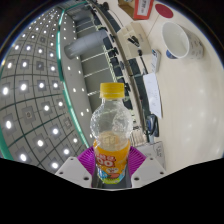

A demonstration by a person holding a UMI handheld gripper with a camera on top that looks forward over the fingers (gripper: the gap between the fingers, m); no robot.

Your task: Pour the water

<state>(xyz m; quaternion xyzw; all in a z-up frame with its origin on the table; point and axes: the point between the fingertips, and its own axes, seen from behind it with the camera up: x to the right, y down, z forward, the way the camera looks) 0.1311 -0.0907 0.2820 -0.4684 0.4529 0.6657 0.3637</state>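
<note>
Gripper point(112, 165): clenching the bottle point(111, 135) (cap on).
Risk: bottle slipping while tilting toward the cup point(178, 42).

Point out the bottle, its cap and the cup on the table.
bottle point(110, 135): gripper view, clear body above the label.
cap point(112, 91): gripper view, yellow top.
cup point(178, 42): gripper view, near rim.

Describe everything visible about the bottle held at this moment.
The bottle is clear plastic with a yellow screw cap, still on, and a colourful wrapper around its lower part. It looks mostly empty above the wrapper. It stands upright relative to the tool, whose two pink-padded fingers press on its lower sides. It is held above the white table.
</note>
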